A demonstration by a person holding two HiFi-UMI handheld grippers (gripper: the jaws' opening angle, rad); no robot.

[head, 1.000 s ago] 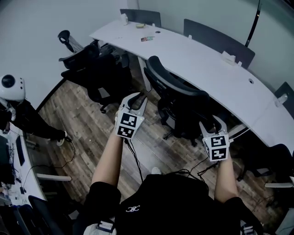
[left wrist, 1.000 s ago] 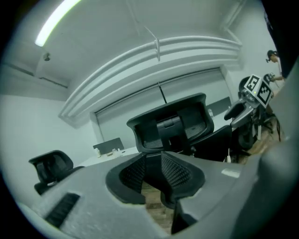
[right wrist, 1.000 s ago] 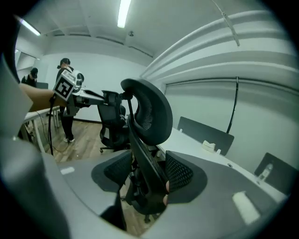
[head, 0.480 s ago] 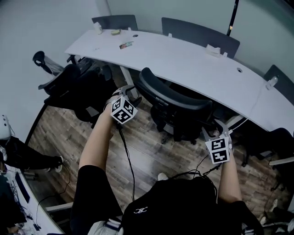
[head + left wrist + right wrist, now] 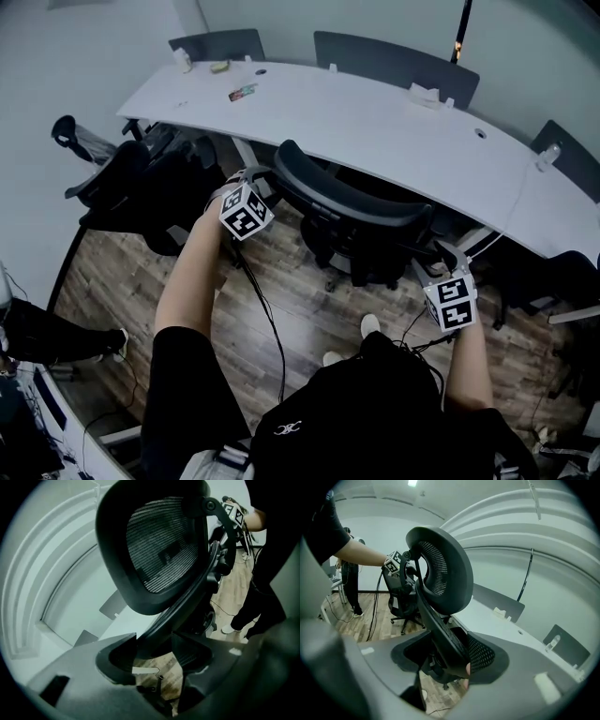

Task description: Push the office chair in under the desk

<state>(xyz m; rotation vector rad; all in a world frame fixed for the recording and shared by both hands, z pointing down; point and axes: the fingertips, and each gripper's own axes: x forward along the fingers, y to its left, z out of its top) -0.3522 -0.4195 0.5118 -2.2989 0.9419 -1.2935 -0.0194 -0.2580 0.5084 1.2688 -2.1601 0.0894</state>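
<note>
While we stand on the near side of the desk (image 5: 375, 117), the chair (image 5: 361, 220) sits about midway along its curved top. The chair's back is just beside the desk's near edge, and we cannot see the seat from above. Our left gripper (image 5: 253, 183) is on the side of the back that faces the desk's left end. In its own view the left gripper (image 5: 154, 651) has its jaws drawn narrow, with the back's black frame running between them and touching both. Our right gripper (image 5: 442, 258) is on the side toward the desk's right end. Up close, the right gripper (image 5: 445, 653) is closed on the edge of the back below the headrest (image 5: 440, 576). A second chair (image 5: 141, 178) stands near the desk's left end, and cables (image 5: 267, 319) trail over the floor (image 5: 122, 272) on the desk's near side.
</note>
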